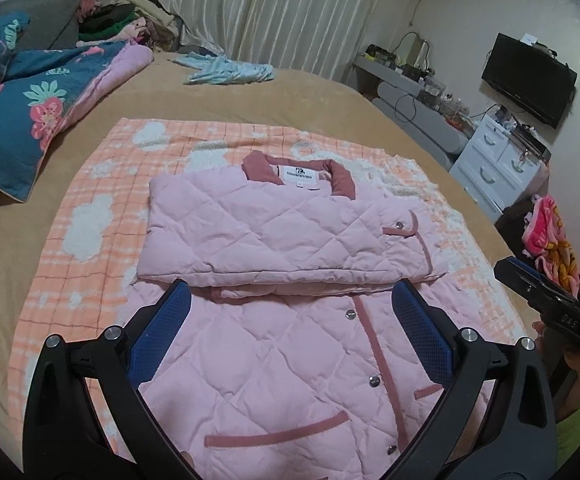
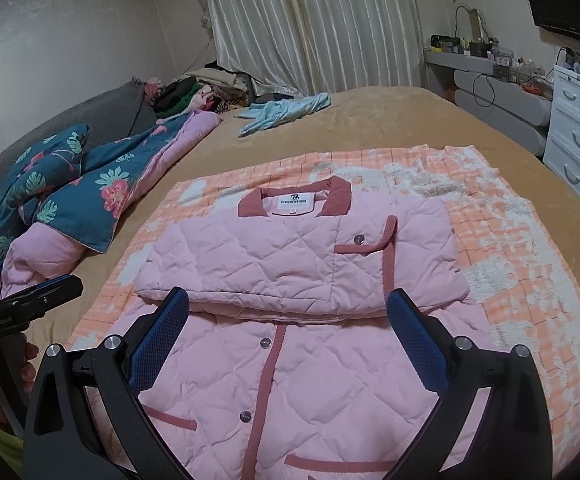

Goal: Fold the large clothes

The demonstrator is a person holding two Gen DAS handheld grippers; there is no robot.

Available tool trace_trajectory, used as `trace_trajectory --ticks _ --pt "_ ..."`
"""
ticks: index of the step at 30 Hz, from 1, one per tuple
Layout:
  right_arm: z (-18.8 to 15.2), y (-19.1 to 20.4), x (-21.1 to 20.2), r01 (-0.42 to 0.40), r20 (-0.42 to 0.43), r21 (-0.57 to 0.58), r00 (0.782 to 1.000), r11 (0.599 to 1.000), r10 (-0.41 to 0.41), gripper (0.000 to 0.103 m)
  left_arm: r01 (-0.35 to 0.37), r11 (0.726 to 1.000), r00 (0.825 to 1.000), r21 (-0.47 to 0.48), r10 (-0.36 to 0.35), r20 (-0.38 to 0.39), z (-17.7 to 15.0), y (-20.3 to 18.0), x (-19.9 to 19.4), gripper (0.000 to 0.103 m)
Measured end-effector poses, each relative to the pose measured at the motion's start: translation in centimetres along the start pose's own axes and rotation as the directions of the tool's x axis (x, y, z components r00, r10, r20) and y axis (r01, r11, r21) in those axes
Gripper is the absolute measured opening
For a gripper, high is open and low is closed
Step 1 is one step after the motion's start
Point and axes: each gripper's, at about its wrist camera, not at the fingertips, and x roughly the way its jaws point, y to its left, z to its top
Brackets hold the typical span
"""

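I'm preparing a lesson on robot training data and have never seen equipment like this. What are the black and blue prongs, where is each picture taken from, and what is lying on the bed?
No robot here: a person holds a two-finger gripper in each hand. Each picture comes from a camera on one gripper, looking along its blue-padded fingers. The left gripper and right gripper are both open, holding nothing, above a pink quilted jacket. The jacket lies on an orange checked blanket on the tan bed, sleeves folded across its chest. A floral quilt is bunched beside it.
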Motion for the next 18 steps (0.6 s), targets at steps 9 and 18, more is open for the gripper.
trace_trajectory --ticks 9,18 --pt "0.0 -0.2 -2.9 0.005 0.042 -0.002 0.999 1.000 -0.005 0.099 0.004 1.000 0.999 0.010 -0.004 0.041 -0.4 -1.0 -2.8 0.094" --pt "-0.7 0.0 -5.4 0.010 0.062 -0.029 0.998 1.000 -0.009 0.099 -0.002 0.999 0.998 0.036 -0.001 0.062 -1.1 -2.2 -4.6 0.094"
